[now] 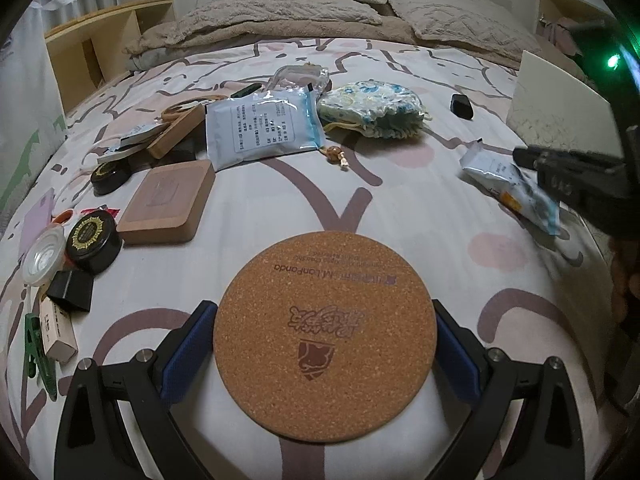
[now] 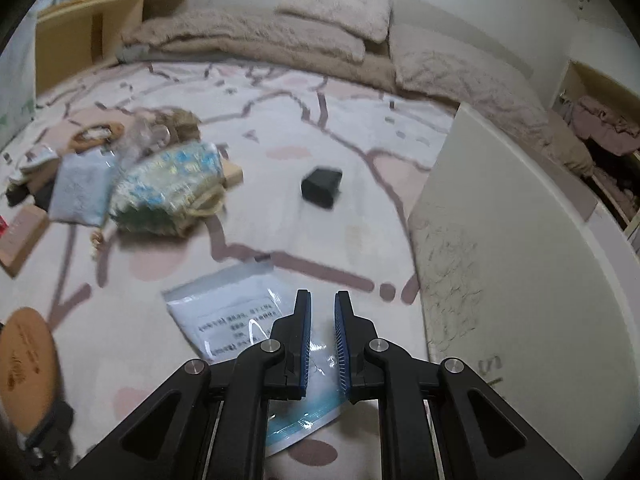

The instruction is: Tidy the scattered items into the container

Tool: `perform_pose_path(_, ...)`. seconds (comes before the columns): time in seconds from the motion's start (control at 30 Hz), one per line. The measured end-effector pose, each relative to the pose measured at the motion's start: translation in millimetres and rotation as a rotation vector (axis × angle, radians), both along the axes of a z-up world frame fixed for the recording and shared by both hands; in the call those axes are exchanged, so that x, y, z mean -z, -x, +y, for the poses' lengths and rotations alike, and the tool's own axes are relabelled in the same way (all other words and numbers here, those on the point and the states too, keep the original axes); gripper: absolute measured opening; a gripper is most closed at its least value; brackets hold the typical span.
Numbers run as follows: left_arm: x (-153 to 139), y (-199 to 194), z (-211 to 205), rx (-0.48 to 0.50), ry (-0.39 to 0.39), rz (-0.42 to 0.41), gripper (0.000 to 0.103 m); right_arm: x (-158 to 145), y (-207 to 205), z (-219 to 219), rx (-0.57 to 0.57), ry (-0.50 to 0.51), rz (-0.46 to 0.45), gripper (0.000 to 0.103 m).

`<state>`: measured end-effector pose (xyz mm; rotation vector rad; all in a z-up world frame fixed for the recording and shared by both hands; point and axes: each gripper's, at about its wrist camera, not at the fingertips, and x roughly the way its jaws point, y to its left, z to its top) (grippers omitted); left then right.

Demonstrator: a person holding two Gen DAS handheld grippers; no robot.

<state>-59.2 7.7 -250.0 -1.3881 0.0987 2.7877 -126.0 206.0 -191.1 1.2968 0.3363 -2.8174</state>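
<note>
The left gripper (image 1: 325,354) has its jaws clamped on the round cork coaster (image 1: 325,334), edge-held above the bed (image 1: 420,216); it could pivot loose. The right gripper (image 2: 322,344), jaws narrowly parted, hovers over a pale blue sachet (image 2: 224,312) beside the white container (image 2: 520,264) at the bed's right edge and could snag it.

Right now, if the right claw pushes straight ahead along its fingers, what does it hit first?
Probably the small black box lying on the bedsheet, roughly in line past the fingertips. The right claw hangs over a clear packet. Height is unclear; it could pass above the box toward the beige bedding.
</note>
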Motion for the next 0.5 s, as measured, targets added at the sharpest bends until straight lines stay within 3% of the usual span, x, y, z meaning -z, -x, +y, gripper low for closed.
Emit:
perform_pose_path(0.2,0.2,2.1,0.6,0.0,-0.002,-0.002,0.1,6.1,-4.6,4.8,-0.009,0.012,-0.075,0.013)
perform_pose_path(0.5,-0.1,2.7,0.3,0.0,-0.001,-0.001,0.1,4.6,-38.5,-8.9,-0.076,0.022,-0.108,0.013)
